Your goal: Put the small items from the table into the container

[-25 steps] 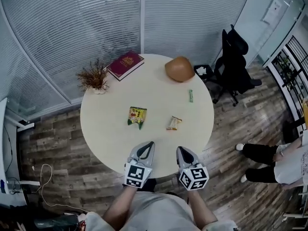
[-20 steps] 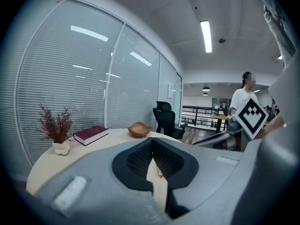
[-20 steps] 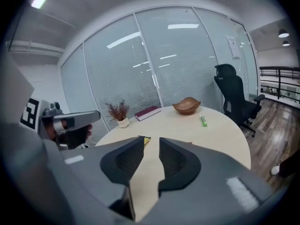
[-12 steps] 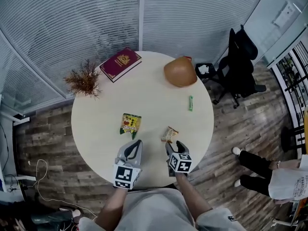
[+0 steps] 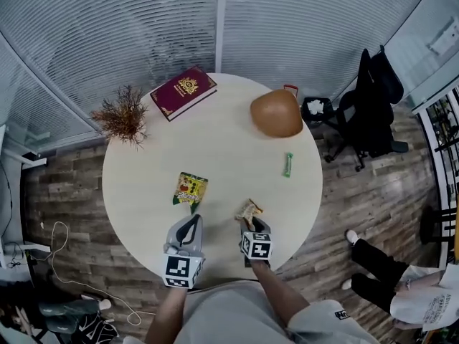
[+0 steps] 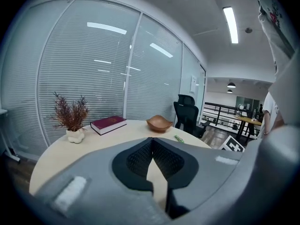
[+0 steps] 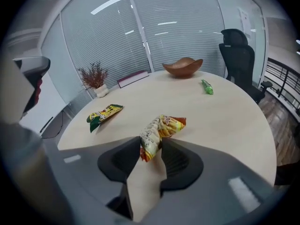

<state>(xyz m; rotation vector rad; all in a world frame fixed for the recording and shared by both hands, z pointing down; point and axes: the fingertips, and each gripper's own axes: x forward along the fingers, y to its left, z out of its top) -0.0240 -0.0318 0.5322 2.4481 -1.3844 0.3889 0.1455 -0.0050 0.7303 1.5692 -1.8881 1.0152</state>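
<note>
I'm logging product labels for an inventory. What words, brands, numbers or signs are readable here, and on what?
No text can be read in any view.
red book: gold emblem, too small to read.
yellow-green packet: print blurred.
orange-white packet: print too blurred.
green wrapper: too small.
marker cubes: black-and-white square patterns, no words.

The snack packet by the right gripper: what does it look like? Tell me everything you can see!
The snack packet is a small crinkly wrapper, shiny like plastic, white and yellow with orange-red ends. It lies slanted on the round pale table, close to the near edge. Its near end sits between the jaws of the right gripper, which are closing and seem to touch it on both sides. Nothing else touches it.
</note>
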